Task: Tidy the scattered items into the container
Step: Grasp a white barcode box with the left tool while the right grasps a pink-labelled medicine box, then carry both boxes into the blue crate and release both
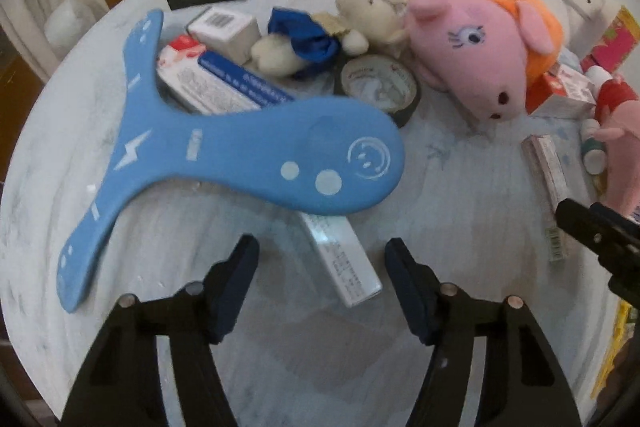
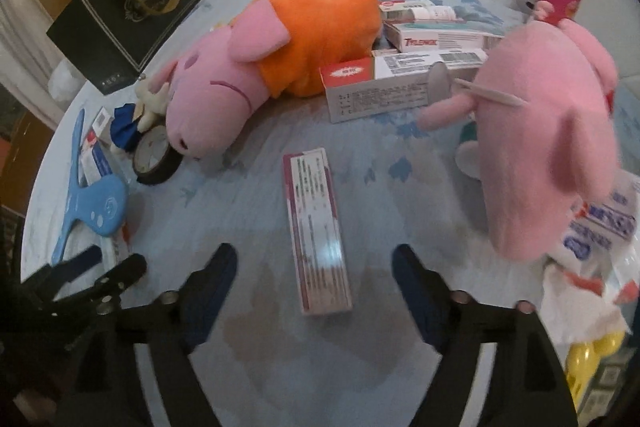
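- The left gripper (image 1: pixel 320 259) hangs with its jaws spread wide and empty over the near part of the round tabletop (image 1: pixel 460 179); a white carton (image 1: pixel 344 263) lies between its fingertips, its far end tucked under the blue three-armed boomerang (image 1: pixel 240 155).
- The right gripper (image 2: pixel 314 267) is likewise wide and holds nothing; a pink-edged carton (image 2: pixel 318 235) lies lengthwise between its fingers, near the table's near edge.
- Scattered things fill the far half: an orange-dressed pig plush (image 2: pixel 276 47), a second pink plush (image 2: pixel 548 147) at the right edge, a tape roll (image 1: pixel 378 87), a small cream plush (image 1: pixel 360 23), stacked medicine boxes (image 2: pixel 404 83).
- A dark paper bag (image 2: pixel 132 11) stands at the far left edge; it may be the container, though I cannot tell.
- Judgement: this looks like the start of a pick, nothing yet gathered.
- Next move, as I read it: each claw lowers to straddle its carton across the narrow width and closes; the left carton must slide free of the boomerang without dragging it.
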Available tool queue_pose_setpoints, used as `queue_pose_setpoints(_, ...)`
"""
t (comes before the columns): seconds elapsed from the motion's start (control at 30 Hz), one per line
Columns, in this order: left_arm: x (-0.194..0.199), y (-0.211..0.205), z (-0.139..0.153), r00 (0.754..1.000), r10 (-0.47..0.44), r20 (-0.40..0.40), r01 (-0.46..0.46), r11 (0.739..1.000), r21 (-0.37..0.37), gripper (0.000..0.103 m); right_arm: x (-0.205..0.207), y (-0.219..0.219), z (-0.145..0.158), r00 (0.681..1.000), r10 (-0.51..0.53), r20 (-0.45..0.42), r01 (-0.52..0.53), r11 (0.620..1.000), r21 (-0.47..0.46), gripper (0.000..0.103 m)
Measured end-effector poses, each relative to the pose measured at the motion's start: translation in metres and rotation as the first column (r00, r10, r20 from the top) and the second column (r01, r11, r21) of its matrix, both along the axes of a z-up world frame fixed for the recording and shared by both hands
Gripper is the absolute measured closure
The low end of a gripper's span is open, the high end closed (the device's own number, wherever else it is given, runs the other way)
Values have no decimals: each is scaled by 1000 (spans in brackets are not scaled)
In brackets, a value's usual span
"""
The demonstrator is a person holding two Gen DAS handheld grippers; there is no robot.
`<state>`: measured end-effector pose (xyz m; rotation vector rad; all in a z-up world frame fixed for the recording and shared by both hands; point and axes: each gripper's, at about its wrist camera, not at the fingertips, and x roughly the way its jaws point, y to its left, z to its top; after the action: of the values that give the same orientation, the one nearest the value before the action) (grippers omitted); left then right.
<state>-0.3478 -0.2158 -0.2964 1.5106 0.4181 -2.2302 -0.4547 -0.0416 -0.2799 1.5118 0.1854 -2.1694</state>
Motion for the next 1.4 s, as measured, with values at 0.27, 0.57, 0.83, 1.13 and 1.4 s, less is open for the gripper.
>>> queue_pose_setpoints(0.27,-5,6,7,999,-31,-13,31,1000,-2,85,-3,-12,-16,999,37,-17,-35,997,72,73)
queue_pose_setpoints(0.57,22,14,19,996,-82,-19,82,997,1,85,24,-12,-8,998,64,15,-65,995,72,73)
queue_pose_setpoints(0.83,61,25,49,990,-118,-79,116,993,-32,85,62,-3,25,997,72,-27,-71,997,27,73)
queue_pose_setpoints(1.13,106,53,109,971,-132,-198,118,990,-82,85,112,19,85,985,87,-146,-91,996,-24,73)
queue_pose_setpoints(1.4,137,80,157,940,-195,-278,168,979,-119,85,157,49,140,967,47,-250,-60,997,-45,73)
